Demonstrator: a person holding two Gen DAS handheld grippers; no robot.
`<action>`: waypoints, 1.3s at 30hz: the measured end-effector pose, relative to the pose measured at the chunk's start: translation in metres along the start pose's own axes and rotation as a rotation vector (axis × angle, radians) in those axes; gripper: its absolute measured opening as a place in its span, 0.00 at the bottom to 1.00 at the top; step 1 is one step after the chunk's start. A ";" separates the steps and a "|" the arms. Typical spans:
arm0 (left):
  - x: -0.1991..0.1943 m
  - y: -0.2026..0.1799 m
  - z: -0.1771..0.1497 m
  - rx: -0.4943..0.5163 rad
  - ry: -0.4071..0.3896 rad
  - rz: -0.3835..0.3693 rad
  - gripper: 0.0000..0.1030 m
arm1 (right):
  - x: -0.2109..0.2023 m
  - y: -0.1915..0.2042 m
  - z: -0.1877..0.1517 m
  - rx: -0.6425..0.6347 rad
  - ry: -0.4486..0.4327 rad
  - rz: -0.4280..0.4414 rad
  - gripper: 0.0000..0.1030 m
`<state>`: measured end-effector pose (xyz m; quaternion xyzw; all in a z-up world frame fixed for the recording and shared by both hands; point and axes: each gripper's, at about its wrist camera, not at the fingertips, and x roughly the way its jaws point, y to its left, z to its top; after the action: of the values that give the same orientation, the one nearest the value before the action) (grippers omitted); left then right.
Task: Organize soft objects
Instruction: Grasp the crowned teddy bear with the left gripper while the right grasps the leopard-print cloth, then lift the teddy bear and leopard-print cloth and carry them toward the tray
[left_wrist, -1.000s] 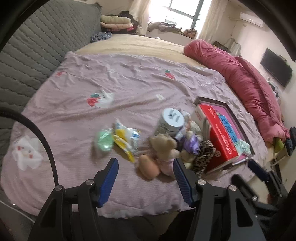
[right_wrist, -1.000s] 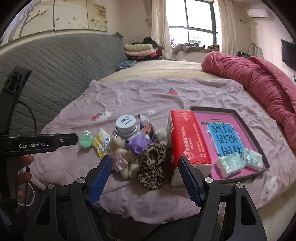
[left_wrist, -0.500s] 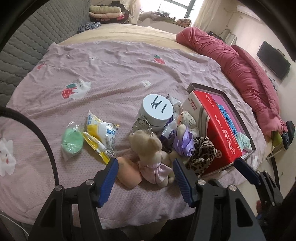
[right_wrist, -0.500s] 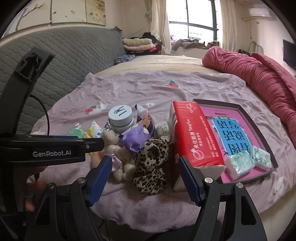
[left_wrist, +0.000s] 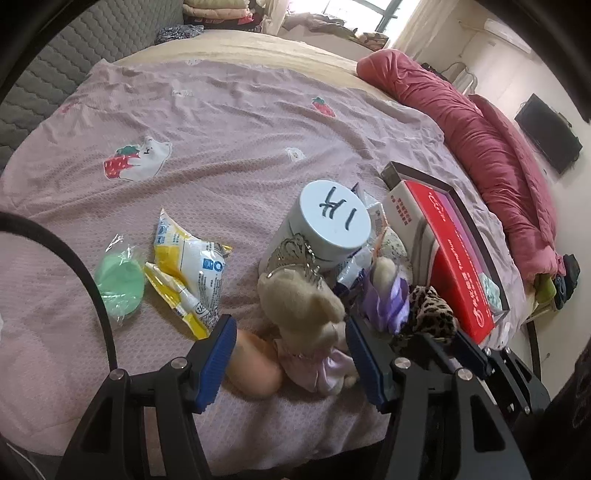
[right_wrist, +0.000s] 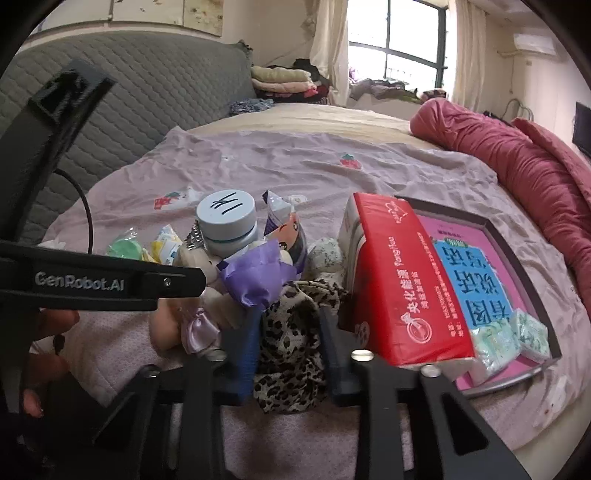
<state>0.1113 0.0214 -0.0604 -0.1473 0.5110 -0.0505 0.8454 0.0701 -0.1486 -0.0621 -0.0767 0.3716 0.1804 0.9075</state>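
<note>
My right tongs (right_wrist: 288, 339) have just been closing and now pinch the leopard cloth (right_wrist: 291, 332) between their blue pads, at the near edge of the bed (left_wrist: 221, 110); I judge the grip made but shallow, so I want to lift slowly and watch that the cloth comes free of the purple bow (right_wrist: 258, 277) lying on its 11 o'clock side. The red pack (right_wrist: 399, 280) leans just beside the cloth at 3 o'clock, so I should pull up and toward me, not sideways. My left tongs (left_wrist: 288, 354) stand half wide with nothing clamped: the teddy (left_wrist: 306, 317) sits between the pads and the peach ball (left_wrist: 255, 369) lies against the left one. To take the teddy alone I should shift a little toward 3 o'clock before closing, so the ball stays out, and grip the body rather than the satin skirt. The tray (right_wrist: 517, 251) at 2 o'clock looks the likely place.
</note>
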 end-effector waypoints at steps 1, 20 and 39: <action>0.002 0.001 0.001 -0.003 0.002 -0.001 0.59 | 0.000 -0.001 0.000 -0.003 -0.007 0.001 0.16; 0.025 0.003 0.010 -0.030 0.003 -0.029 0.44 | -0.008 -0.010 0.000 0.013 -0.049 0.031 0.07; -0.014 0.014 0.003 -0.047 -0.136 -0.075 0.38 | -0.030 -0.020 0.007 0.041 -0.124 0.074 0.05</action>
<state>0.1063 0.0386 -0.0513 -0.1893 0.4475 -0.0597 0.8720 0.0631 -0.1733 -0.0361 -0.0332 0.3210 0.2104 0.9228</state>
